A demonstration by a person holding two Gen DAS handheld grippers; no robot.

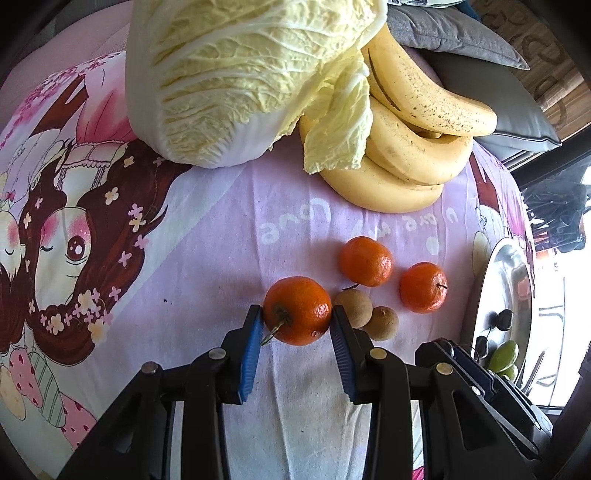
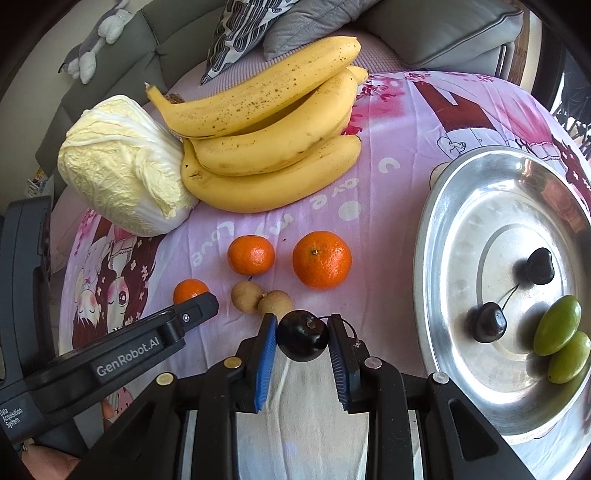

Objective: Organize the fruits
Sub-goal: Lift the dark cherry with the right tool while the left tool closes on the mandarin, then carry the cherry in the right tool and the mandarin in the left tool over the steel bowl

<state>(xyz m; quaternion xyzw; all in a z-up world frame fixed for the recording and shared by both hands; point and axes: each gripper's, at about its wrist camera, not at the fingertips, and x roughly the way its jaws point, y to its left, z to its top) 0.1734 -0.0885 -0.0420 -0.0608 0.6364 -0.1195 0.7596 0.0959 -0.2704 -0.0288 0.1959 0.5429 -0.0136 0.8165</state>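
In the left wrist view my left gripper (image 1: 297, 317) is shut on a stemmed tangerine (image 1: 299, 304), its blue pads pressing both sides just above the pink cloth. From the right wrist view that tangerine (image 2: 190, 290) is half hidden behind the left gripper's finger (image 2: 197, 308). My right gripper (image 2: 302, 323) is shut on a dark cherry (image 2: 303, 338) with a thin stem. Two more tangerines (image 2: 251, 254) (image 2: 321, 259) and two brown longans (image 2: 246, 295) (image 2: 275, 303) lie on the cloth just beyond. A metal plate (image 2: 443, 206) to the right holds two cherries (image 2: 488, 322) and two green fruits (image 2: 557, 325).
A bunch of bananas (image 2: 269, 147) and a napa cabbage (image 2: 122, 166) lie at the far side of the cartoon-printed pink cloth (image 2: 388, 184). Grey cushions (image 2: 424, 33) and a sofa stand behind. In the left wrist view, the right gripper's black body (image 1: 480, 373) is at the lower right.
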